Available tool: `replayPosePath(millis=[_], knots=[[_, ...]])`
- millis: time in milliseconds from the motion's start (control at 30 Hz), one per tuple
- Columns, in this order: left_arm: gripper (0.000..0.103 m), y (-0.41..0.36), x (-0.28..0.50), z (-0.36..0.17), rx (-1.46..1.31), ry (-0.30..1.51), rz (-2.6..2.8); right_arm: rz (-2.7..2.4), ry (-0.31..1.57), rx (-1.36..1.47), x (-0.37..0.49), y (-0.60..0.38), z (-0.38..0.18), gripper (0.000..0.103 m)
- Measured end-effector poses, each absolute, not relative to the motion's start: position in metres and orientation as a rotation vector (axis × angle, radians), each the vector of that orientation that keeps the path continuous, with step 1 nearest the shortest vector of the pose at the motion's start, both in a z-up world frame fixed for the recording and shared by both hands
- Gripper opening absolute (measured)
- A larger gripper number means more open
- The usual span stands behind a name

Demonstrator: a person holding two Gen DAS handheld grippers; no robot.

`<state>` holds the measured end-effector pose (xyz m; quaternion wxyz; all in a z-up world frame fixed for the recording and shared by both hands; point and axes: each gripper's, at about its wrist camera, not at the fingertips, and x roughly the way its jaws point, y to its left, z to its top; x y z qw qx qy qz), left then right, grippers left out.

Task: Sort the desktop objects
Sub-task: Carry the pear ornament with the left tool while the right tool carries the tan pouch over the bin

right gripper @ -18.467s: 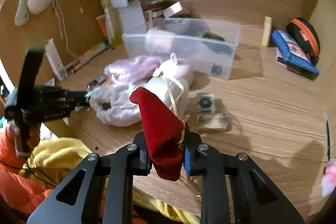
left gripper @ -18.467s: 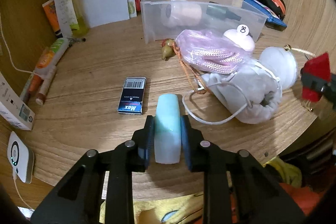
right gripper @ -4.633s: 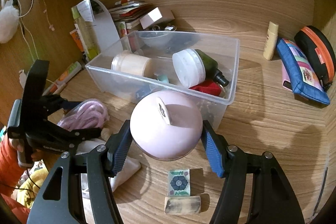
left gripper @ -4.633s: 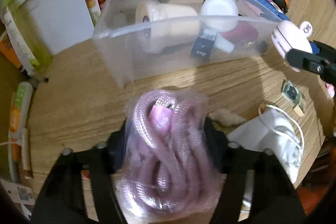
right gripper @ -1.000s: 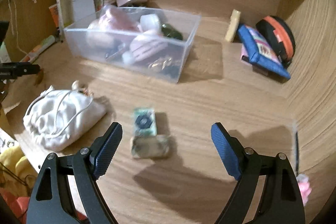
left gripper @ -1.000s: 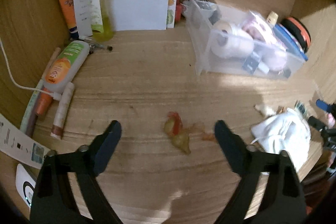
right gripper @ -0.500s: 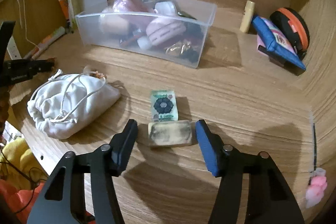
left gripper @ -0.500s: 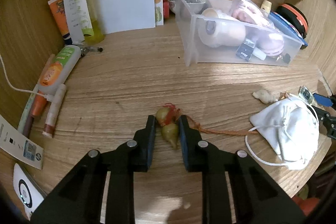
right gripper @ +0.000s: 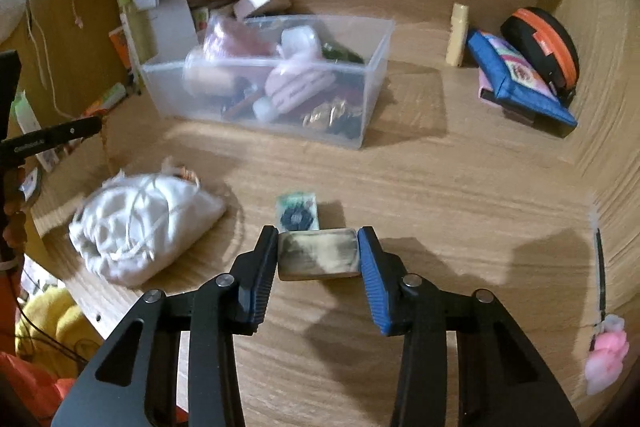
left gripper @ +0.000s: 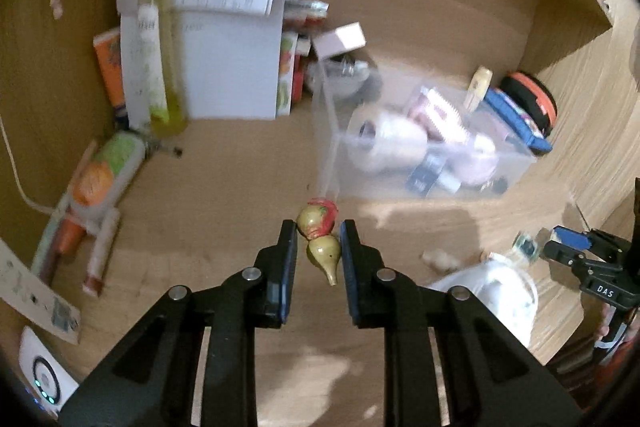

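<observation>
Left hand-held gripper [left gripper: 318, 247] clenched on gourd charm [left gripper: 320, 233], raised above worktop [left gripper: 224, 195], clear bin [left gripper: 420, 151] at 1 o'clock; right hand-held gripper [right gripper: 318, 253] clamped on pale block [right gripper: 317, 254], white pouch [right gripper: 140, 227] at 9 o'clock

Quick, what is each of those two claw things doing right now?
Left gripper: shut on the small gourd charm, lifted off the desk.
Right gripper: shut on the pale smudged block.
</observation>
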<state>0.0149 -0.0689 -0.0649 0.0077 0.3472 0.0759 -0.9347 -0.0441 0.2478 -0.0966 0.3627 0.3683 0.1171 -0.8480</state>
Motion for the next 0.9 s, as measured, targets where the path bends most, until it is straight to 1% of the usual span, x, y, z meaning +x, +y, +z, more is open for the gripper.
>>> replayPosePath(millis=[67,100,233,400,567,900], knots=[[0.021,-0.068,0.008,-0.056,1.058,0.231,-2.942,-2.199,0.292,0.924,-0.048,0.248,-0.089,0.037],[0.016,-0.067,0.005,-0.051,1.044,0.230,-2.953,-2.202,0.287,0.909,-0.050,0.247,-0.085,0.037],[0.016,-0.062,-0.006,-0.037,1.006,0.229,-2.985,-2.214,0.289,0.833,-0.056,0.241,-0.066,0.037],[0.016,-0.056,-0.020,-0.038,1.024,0.235,-2.997,-2.209,0.286,0.782,-0.065,0.229,-0.052,0.037],[0.016,-0.054,-0.033,-0.036,1.020,0.269,-3.011,-2.197,0.282,0.758,-0.071,0.217,-0.046,0.037],[0.016,-0.045,-0.073,-0.038,1.061,0.240,-3.020,-2.181,0.283,0.753,-0.099,0.194,-0.044,0.037]])
